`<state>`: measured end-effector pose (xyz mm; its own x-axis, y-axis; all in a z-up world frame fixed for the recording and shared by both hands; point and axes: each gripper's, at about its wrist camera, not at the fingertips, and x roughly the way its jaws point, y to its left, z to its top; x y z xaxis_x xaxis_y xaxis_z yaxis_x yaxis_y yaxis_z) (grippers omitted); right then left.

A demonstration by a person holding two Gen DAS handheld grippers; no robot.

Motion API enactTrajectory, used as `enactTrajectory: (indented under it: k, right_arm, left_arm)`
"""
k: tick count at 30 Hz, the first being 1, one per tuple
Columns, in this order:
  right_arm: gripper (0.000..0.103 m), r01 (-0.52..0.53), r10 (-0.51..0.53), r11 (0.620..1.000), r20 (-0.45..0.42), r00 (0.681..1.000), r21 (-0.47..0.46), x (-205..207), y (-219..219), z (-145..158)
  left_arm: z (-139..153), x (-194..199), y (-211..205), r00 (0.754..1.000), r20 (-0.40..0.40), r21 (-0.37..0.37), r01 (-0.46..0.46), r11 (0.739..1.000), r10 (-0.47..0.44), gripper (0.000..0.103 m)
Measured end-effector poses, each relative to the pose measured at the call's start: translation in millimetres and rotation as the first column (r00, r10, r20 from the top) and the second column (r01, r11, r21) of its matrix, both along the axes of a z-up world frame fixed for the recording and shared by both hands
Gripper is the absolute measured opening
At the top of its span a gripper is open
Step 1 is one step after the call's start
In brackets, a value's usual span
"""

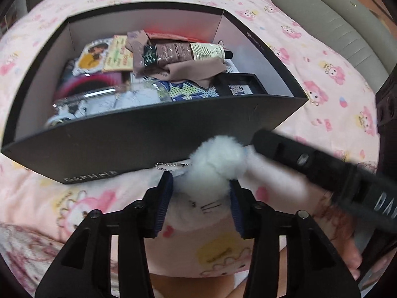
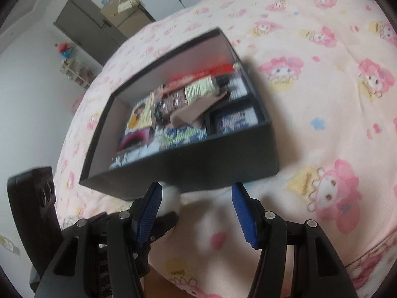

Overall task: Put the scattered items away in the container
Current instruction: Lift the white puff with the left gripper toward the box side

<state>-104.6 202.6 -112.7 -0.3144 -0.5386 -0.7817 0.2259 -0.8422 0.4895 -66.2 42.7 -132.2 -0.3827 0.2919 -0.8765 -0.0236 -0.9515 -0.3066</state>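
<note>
One box (image 1: pixel 153 146), black outside, pale inside, lid off, standing on a bed covered by a pink cartoon-print sheet (image 1: pixel 322 57); the word DAPHNE is printed low on its near wall.

Contents of the box, as far as they can be told:
- a tube (image 1: pixel 188 52) with a brown and cream label and a dark cap, lying across the top of the pile, toward the far wall;
- a brown cloth (image 1: pixel 198 72) bunched under the tube;
- a card with a figure in yellow (image 1: pixel 93 58), to the left of the tube;
- a red packet (image 1: pixel 173 36) against the far wall, partly hidden;
- a pink and dark round item (image 1: pixel 86 84) near the left wall, kind unclear;
- blue-and-white patterned material (image 1: pixel 188 93) along the near wall;
- a small black open tray (image 1: pixel 244 87) in the near right corner.

Outside the box, against its near wall: a white fluffy plush toy (image 1: pixel 213 166) with a bead chain (image 1: pixel 171 165) at its top, lying on the sheet.

Left claw (image 1: pixel 201 206): jaws apart, one on either side of the toy, not visibly pressing it.

Right claw (image 2: pixel 196 213): jaws wide apart, nothing between them, just before the box's near wall, with the toy at its left finger.
</note>
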Motion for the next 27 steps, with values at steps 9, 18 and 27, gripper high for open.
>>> enactTrajectory:
  k: [9,18,27]
  right_arm:
    - [0.055,-0.022,0.02,0.996,-0.015,1.0,-0.089,4,0,4]
    - [0.055,-0.001,-0.004,0.999,0.103,0.995,0.054,-1,-9,-27]
    - [0.055,0.035,-0.038,0.999,0.102,0.994,0.029,-1,3,-24]
  left_arm:
    - [7,7,-13,1.0,-0.01,0.126,0.029,0.992,-0.028,0.053]
    - [22,20,-30,0.999,-0.03,0.067,0.033,0.997,-0.031,0.053]
    - [21,19,-78,0.99,-0.026,0.186,-0.132,0.974,0.139,0.051]
